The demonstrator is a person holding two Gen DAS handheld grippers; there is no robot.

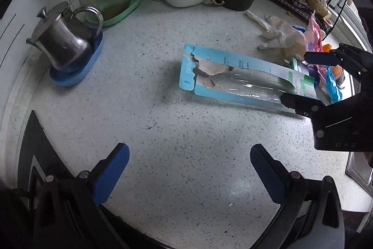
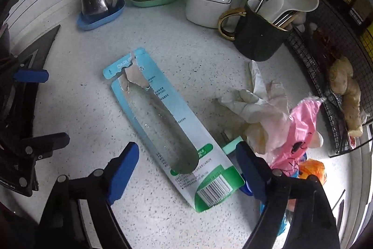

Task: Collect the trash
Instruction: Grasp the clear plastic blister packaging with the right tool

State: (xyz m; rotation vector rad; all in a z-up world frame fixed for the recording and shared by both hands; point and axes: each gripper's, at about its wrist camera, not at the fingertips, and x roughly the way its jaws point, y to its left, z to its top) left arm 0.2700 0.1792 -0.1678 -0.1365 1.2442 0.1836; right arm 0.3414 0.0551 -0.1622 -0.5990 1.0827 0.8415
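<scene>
Right gripper (image 2: pixel 186 175) open, straddling torn toothbrush packaging (image 2: pixel 172 132) on countertop (image 2: pixel 186 43).

The left black two-finger tool with blue pads (image 1: pixel 190 173) points steeply down at the speckled white desk (image 1: pixel 163 123), its jaws spread wide with nothing between them. Its blue pads (image 1: pixel 112 173) stand well apart, tilted outward like a V. The right black two-finger tool with blue pads (image 2: pixel 187 175) also points steeply down, jaws apart, straddling the near end of a torn blue and white card package (image 2: pixel 163 123); neither pad seems to press on it, though the right-hand pad's contact is hard to judge. In the left wrist view the right tool enters from the right edge, its fingers reaching leftward.
</scene>
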